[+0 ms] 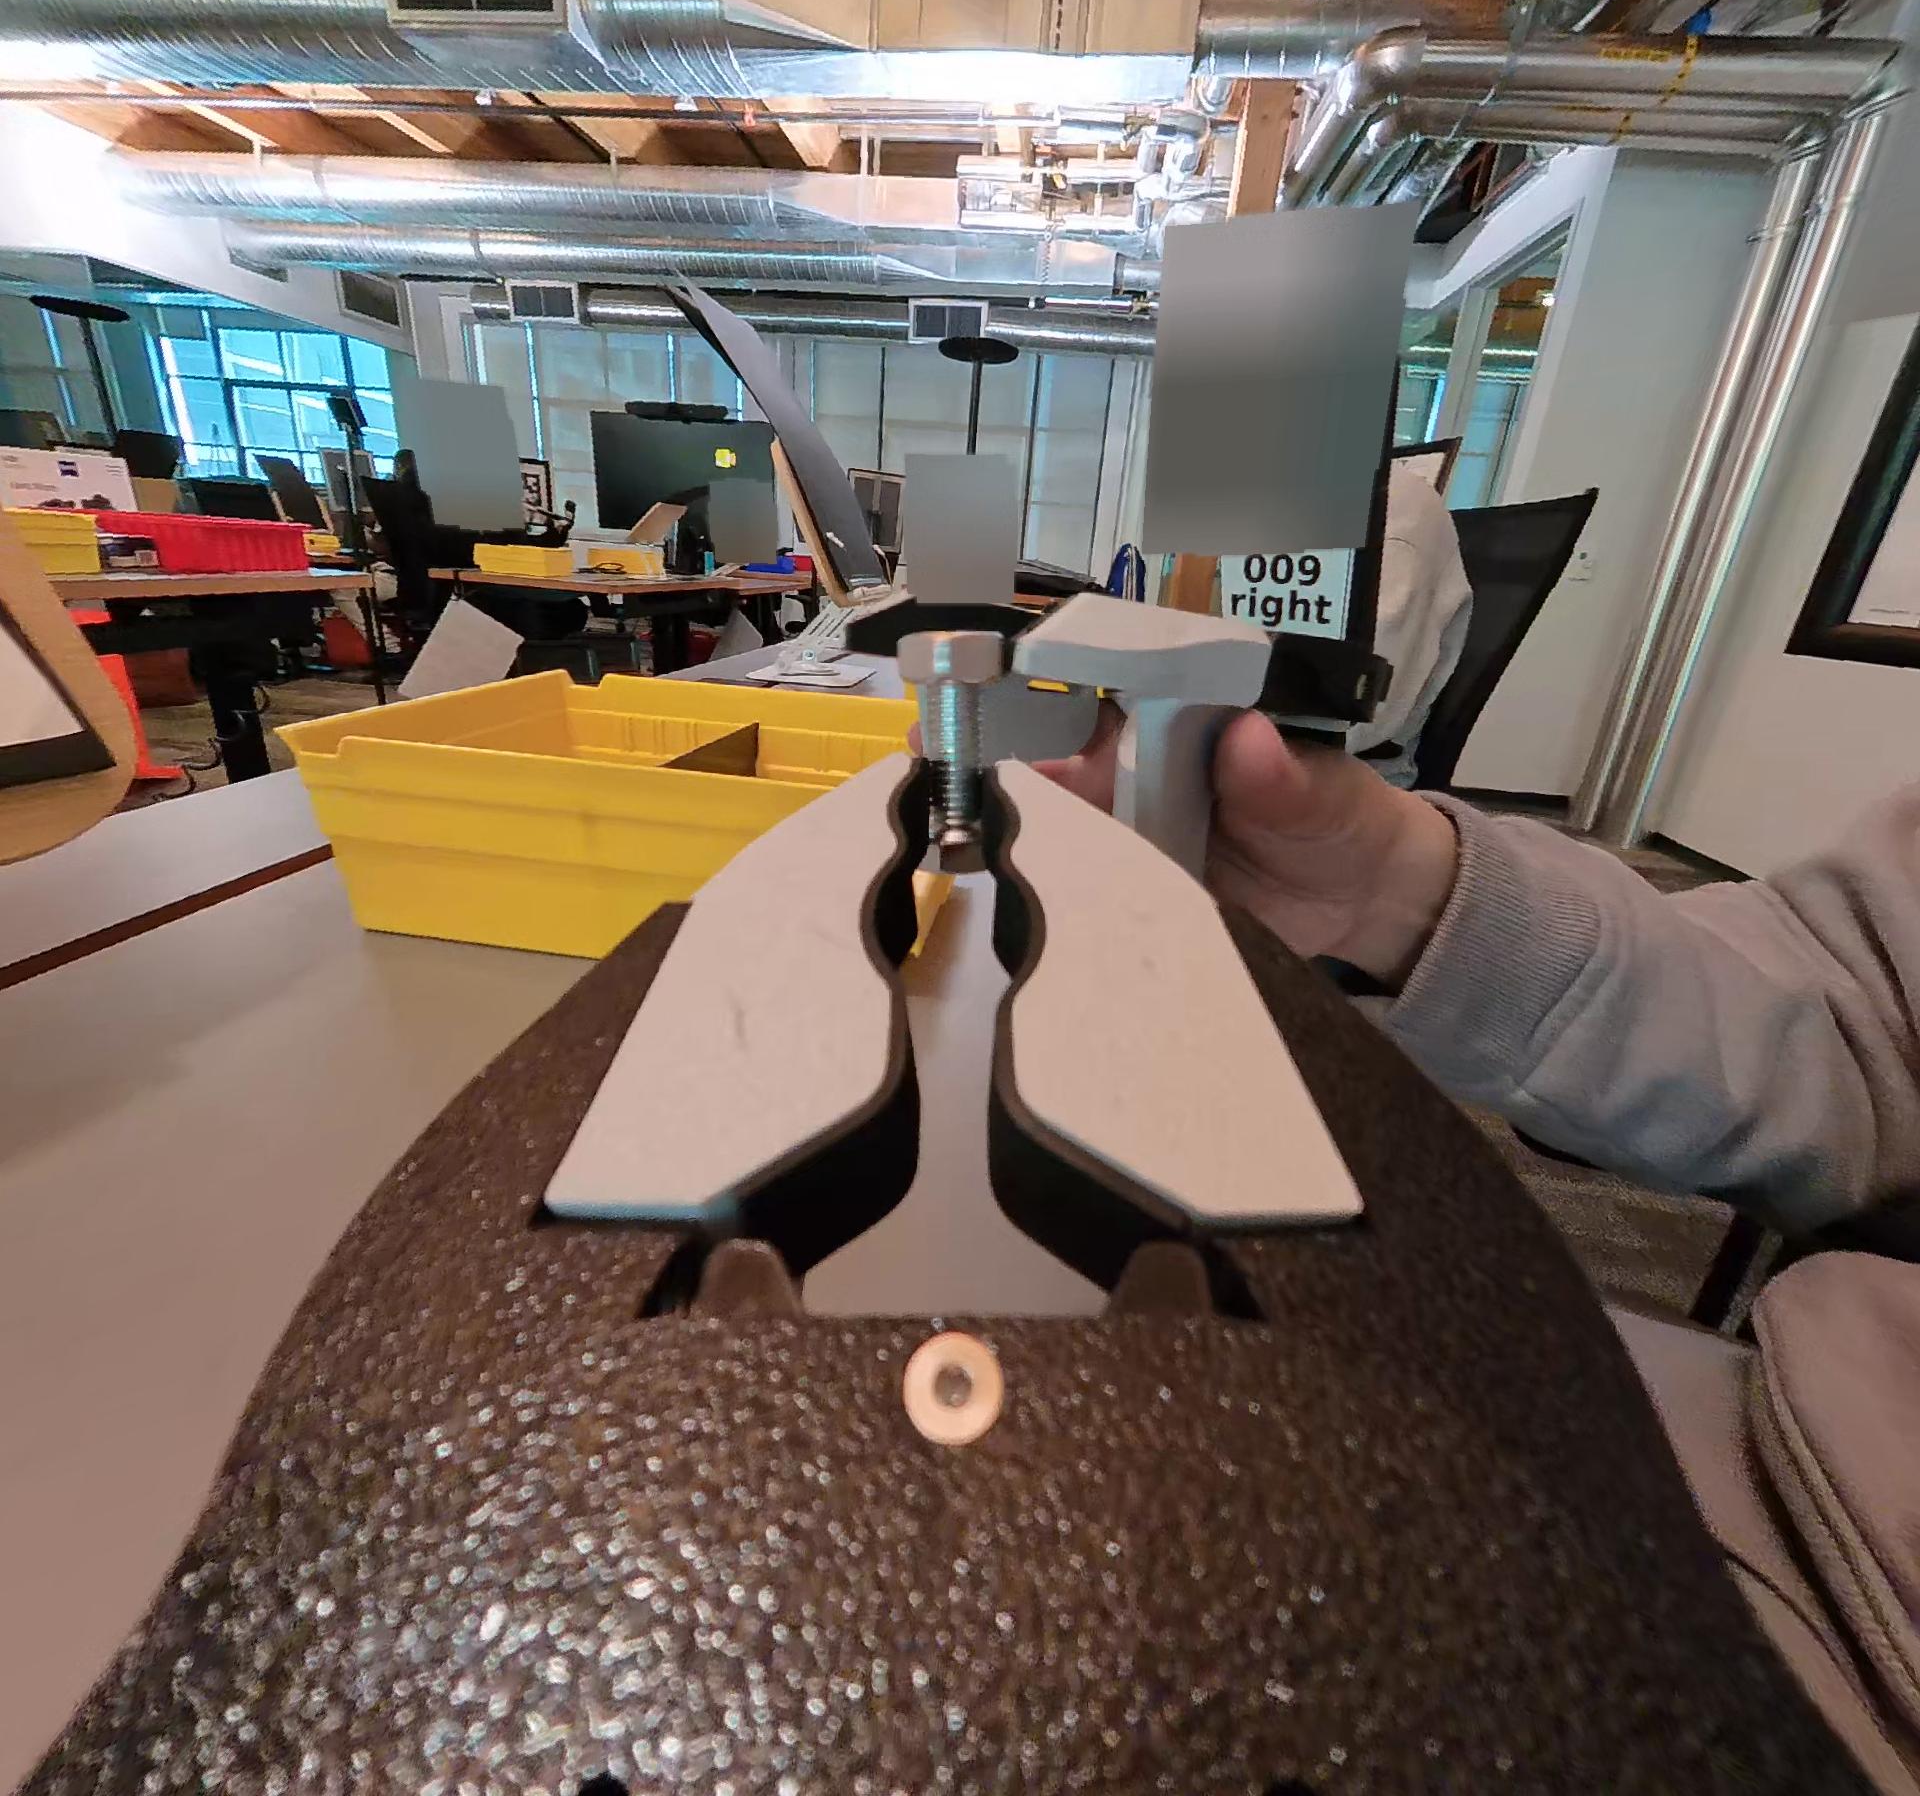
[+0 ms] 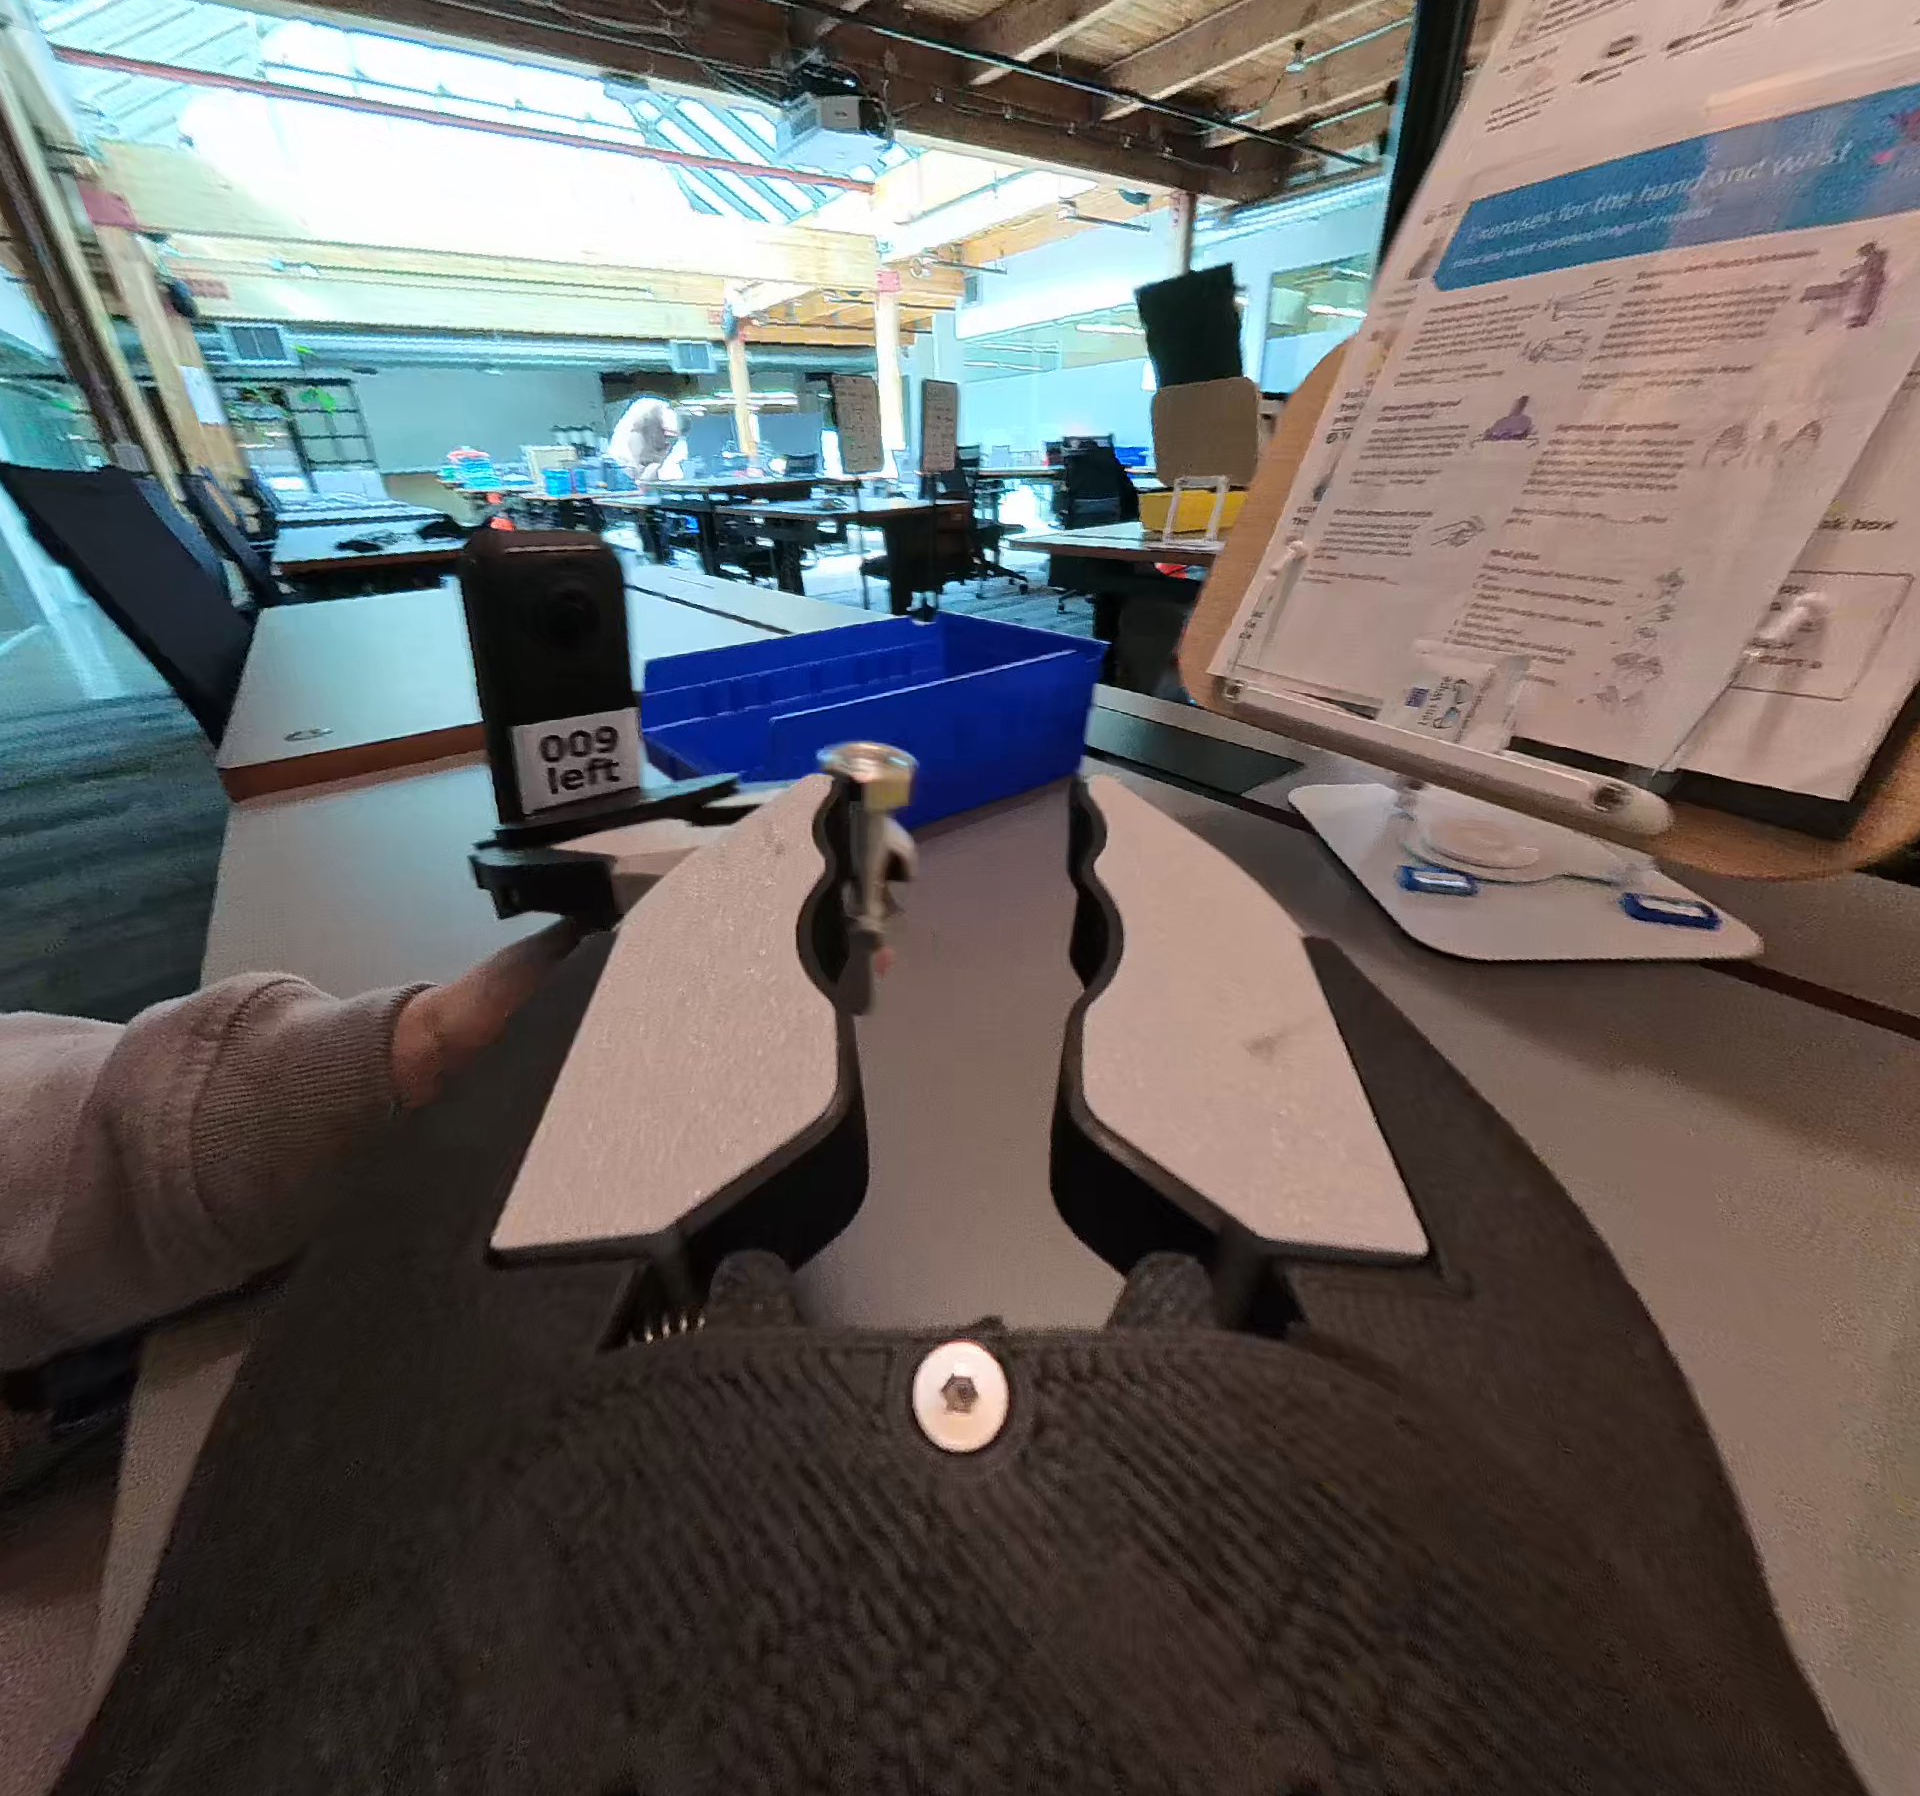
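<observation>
The left gripper (image 1: 951, 811) pinches a silver hex bolt (image 1: 948, 707) by the lower end of its threaded shank, a fingertip pressed to each side; the bolt stands upright, its long axis vertical, hex head on top and clear above the fingers (image 1: 790, 915); a nut-like piece seems to sit at the bottom of the shank, though that is hard to tell.

The right gripper (image 2: 951, 873) has its fingers (image 2: 1174, 967) spread wide with nothing pressed between them; in the right wrist view the bolt (image 2: 868, 790) lies just beside the inner face of the left-hand finger, while the other finger stands well apart from it; in the left wrist view a right fingertip (image 1: 1138, 650) sits level with the bolt head, just beside it on the right.

A yellow bin (image 1: 582, 790) rests on the grey counter (image 1: 208, 1071) behind the left gripper; a blue bin (image 2: 914, 707) stands beyond the right one; a document stand (image 2: 1558, 499) is further right.
</observation>
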Motion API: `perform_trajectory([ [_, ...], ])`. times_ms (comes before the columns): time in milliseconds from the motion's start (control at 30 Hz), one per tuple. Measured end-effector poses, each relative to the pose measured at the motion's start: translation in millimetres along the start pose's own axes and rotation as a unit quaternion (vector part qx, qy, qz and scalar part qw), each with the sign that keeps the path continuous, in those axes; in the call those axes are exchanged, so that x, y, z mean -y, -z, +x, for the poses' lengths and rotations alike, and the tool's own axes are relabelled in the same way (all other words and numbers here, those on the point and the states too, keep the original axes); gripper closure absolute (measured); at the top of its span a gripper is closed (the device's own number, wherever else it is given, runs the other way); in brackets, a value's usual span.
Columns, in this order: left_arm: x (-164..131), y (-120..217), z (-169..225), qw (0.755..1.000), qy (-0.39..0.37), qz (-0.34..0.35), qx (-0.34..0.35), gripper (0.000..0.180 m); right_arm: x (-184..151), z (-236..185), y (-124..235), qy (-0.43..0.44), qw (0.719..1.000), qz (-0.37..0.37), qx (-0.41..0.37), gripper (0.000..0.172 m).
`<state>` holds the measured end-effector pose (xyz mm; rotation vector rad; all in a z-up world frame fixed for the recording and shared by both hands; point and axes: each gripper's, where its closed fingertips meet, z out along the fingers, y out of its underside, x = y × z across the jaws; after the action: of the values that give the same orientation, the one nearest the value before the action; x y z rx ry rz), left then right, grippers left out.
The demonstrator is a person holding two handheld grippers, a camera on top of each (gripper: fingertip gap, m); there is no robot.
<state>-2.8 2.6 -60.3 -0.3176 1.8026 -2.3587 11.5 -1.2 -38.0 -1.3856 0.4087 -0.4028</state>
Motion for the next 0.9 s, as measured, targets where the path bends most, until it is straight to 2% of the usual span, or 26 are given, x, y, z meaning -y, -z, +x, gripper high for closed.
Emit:
perform_trajectory([
  [33, 3.2, 2.3, -0.4, 1.000, 0.001, 0.010, -0.002, 0.172, -1.0, 12.9, 4.0, -0.002, 1.000, -0.007, -0.027, 0.142],
  [100, 8.0, 6.3, -2.4, 1.000, -0.002, 0.023, 0.001, 0.172, -0.8, 31.9, 12.3, -0.008, 0.998, -0.007, -0.059, 0.137],
  [200, 6.0, 7.6, -4.9, 1.000, -0.001, 0.018, 0.006, 0.172, 5.0, 17.2, 9.4, -0.029, 0.999, 0.004, -0.014, 0.130],
  [400, 1.9, 4.4, -0.6, 1.000, -0.018, 0.004, 0.002, 0.172, 3.2, -22.7, -9.5, 0.003, 1.000, 0.000, 0.017, 0.135],
  [733, -0.1, 3.2, 0.5, 1.000, -0.030, -0.004, 0.008, 0.172, -1.6, -16.5, -12.6, 0.012, 0.999, -0.018, -0.031, 0.143],
  [900, 6.9, 9.7, -5.9, 1.000, -0.019, 0.017, 0.017, 0.172, 6.0, -0.2, -2.1, 0.012, 0.999, -0.017, -0.044, 0.143],
])
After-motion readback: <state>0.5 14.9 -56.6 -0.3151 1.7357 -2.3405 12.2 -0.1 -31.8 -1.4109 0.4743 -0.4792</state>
